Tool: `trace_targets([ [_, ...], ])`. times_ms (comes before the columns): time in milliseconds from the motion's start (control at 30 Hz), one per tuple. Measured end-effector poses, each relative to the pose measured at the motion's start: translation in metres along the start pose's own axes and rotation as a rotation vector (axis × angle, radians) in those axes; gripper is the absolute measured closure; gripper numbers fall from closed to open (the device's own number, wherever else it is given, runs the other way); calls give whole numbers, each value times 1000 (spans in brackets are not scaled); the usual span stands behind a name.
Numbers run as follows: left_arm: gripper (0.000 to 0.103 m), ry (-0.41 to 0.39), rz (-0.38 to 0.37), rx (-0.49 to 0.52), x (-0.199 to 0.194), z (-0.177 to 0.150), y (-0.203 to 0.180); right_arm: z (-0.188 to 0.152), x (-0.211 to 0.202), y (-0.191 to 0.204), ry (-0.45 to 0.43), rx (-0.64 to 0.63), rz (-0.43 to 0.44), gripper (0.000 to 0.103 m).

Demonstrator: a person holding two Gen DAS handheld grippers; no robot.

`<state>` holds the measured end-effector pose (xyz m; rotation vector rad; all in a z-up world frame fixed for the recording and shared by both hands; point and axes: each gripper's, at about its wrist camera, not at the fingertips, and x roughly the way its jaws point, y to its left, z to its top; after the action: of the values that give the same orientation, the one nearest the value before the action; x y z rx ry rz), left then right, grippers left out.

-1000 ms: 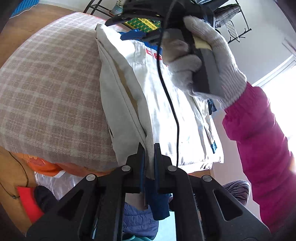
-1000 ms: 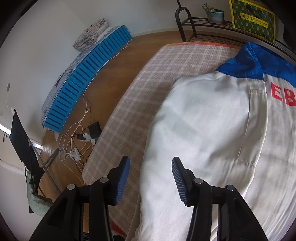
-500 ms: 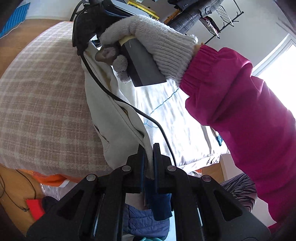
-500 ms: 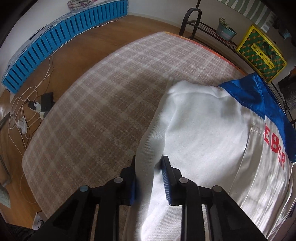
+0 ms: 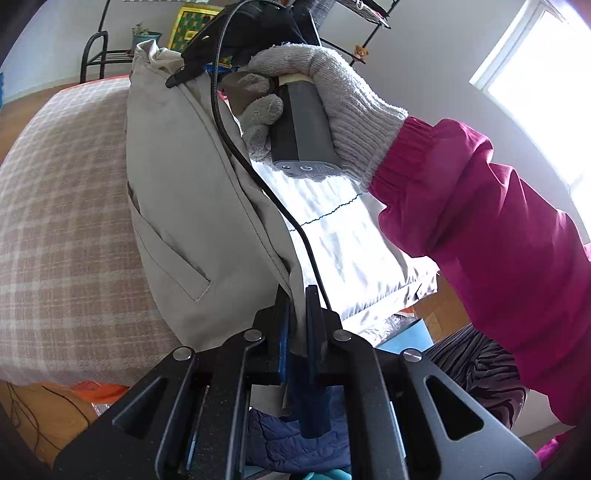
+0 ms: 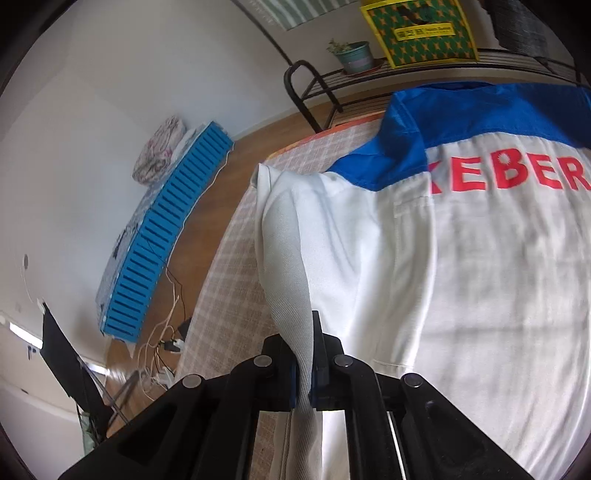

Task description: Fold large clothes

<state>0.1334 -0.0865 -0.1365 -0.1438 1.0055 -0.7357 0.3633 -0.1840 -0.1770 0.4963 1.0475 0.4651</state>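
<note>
Both grippers grip the jacket [image 6: 461, 277] over the plaid table [image 5: 62, 221]: the left gripper [image 5: 297, 314] clamps its near hem, the right gripper [image 6: 306, 350] a left-side fold. A gloved hand [image 5: 332, 99] hides the jacket's far part in the left view.

One white jacket [image 6: 461, 295], two grippers [image 5: 297, 314] [image 6: 304, 354], one gloved hand [image 5: 325, 103], one potted plant [image 6: 354, 55], one yellow bag [image 6: 417, 29], one blue mat [image 6: 166, 236]
</note>
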Motion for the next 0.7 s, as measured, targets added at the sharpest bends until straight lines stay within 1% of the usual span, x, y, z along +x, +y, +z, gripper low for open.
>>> trace_targets([
  [100,98,33,-3,34,14,1,-15,-5,-20,-41,-40,91,15,101],
  [167,98,57,-4,45,25,2,-20,-10,-24,-70,-43,161,16,101],
  [267,98,96,-6,37,40,5,-19,-15,-20,-102,-26,223,-32,101],
  [400,98,125,5,53,57,2,-27,-15,-7,-114,-9,228,-83,101],
  [500,98,142,2,58,64,0,-28,-14,1,-112,9,199,-110,100],
  [533,98,146,-8,52,64,-2,-29,-14,0,-108,12,181,-113,98],
  [567,95,151,-16,44,65,0,-30,-13,-2,-106,19,163,-123,93],
  [600,92,157,-24,42,65,0,-30,-11,-6,-104,22,145,-138,85],
  [667,85,154,-37,54,67,-3,-31,-10,-24,-100,4,119,-161,74],
  [700,84,147,-42,62,65,-7,-30,-11,-37,-100,-9,111,-156,73],
])
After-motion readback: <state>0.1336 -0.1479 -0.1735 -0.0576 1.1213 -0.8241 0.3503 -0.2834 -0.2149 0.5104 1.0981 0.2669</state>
